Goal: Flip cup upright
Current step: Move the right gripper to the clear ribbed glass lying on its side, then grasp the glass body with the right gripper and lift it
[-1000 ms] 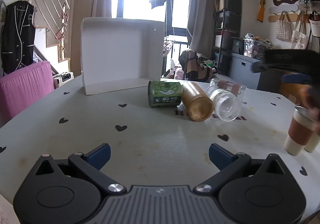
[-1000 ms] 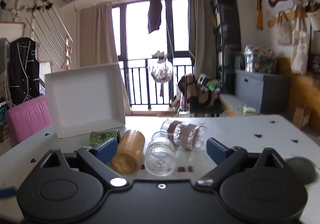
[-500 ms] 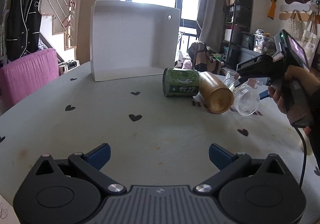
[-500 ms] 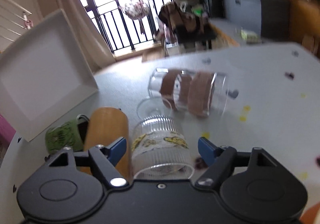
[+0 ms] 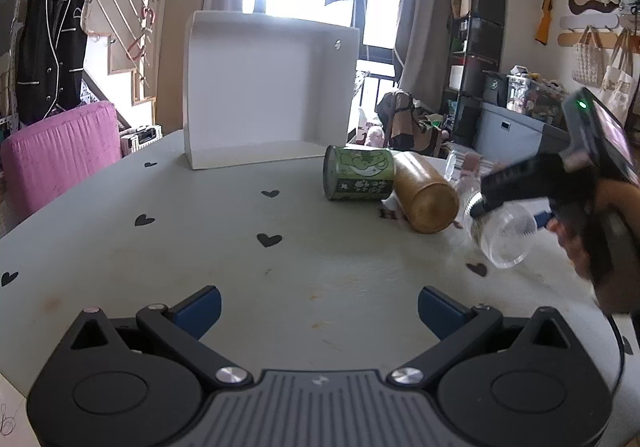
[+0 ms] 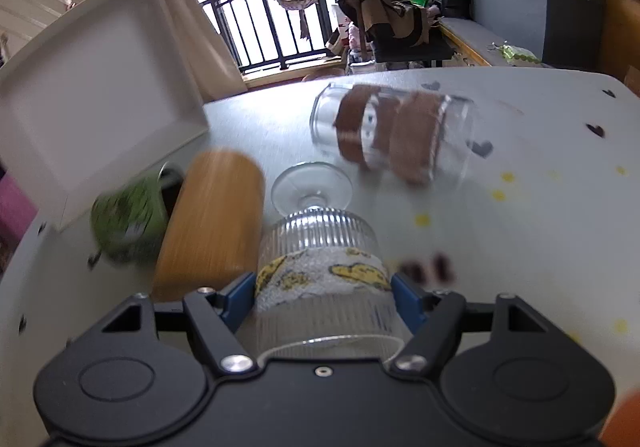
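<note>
A clear ribbed glass cup [image 6: 324,283] with a yellow pattern and a round foot lies on its side, foot pointing away. My right gripper [image 6: 325,295] is shut on its body, one blue pad on each side. In the left wrist view the same cup [image 5: 500,235] is held by the right gripper [image 5: 504,207], mouth toward the camera, just above the table. My left gripper [image 5: 319,311] is open and empty, low over the near part of the table.
A gold cup [image 5: 426,197], a green cup [image 5: 358,175] and a clear glass with brown bands [image 6: 392,133] lie on their sides close by. A white open box [image 5: 268,87] stands at the back. The table [image 5: 240,239] is grey with black hearts.
My right gripper moved forward over the ribbed glass cup and closed on it. The left gripper shifted slightly and stayed open.
</note>
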A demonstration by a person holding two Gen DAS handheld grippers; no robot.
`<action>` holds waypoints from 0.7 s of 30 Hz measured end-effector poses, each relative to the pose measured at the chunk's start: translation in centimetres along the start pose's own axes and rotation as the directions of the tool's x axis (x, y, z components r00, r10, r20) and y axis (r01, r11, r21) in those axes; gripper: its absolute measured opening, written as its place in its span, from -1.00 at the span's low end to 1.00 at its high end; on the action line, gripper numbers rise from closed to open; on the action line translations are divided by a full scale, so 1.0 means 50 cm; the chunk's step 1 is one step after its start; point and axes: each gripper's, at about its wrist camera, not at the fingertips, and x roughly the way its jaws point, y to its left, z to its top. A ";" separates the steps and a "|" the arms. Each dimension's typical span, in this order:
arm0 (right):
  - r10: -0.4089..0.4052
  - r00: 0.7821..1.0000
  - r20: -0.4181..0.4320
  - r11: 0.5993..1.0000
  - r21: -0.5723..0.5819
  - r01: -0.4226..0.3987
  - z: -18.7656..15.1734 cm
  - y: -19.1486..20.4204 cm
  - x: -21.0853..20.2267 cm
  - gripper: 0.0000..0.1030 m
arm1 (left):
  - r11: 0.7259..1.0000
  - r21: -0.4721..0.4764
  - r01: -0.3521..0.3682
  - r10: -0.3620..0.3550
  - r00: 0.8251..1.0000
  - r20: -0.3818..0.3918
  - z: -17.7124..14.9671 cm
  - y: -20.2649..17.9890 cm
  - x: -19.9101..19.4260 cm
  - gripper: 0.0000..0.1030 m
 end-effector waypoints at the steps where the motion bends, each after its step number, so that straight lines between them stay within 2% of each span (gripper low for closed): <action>1: 0.002 1.000 0.001 1.000 -0.011 -0.002 -0.016 -0.002 -0.016 0.44 | 1.000 0.002 0.003 -0.003 1.000 0.004 -0.001 -0.002 -0.006 1.00; 8: 0.084 0.996 -0.026 0.992 -0.090 -0.086 -0.140 -0.006 -0.137 0.44 | 1.000 0.006 0.009 -0.009 0.999 0.031 -0.004 -0.009 -0.037 1.00; 13: 0.163 0.983 -0.080 0.969 -0.174 -0.175 -0.206 0.001 -0.210 0.44 | 1.000 0.014 0.014 -0.015 0.999 0.048 -0.002 -0.012 -0.045 1.00; 16: 0.218 0.969 -0.116 0.941 -0.239 -0.241 -0.238 0.013 -0.246 0.44 | 0.999 0.042 0.016 -0.018 0.998 0.064 0.005 -0.016 -0.041 1.00; 21: 0.312 0.937 -0.155 0.849 -0.397 -0.348 -0.273 0.050 -0.272 0.44 | 0.991 0.128 0.048 -0.057 0.996 0.066 0.037 -0.025 -0.008 1.00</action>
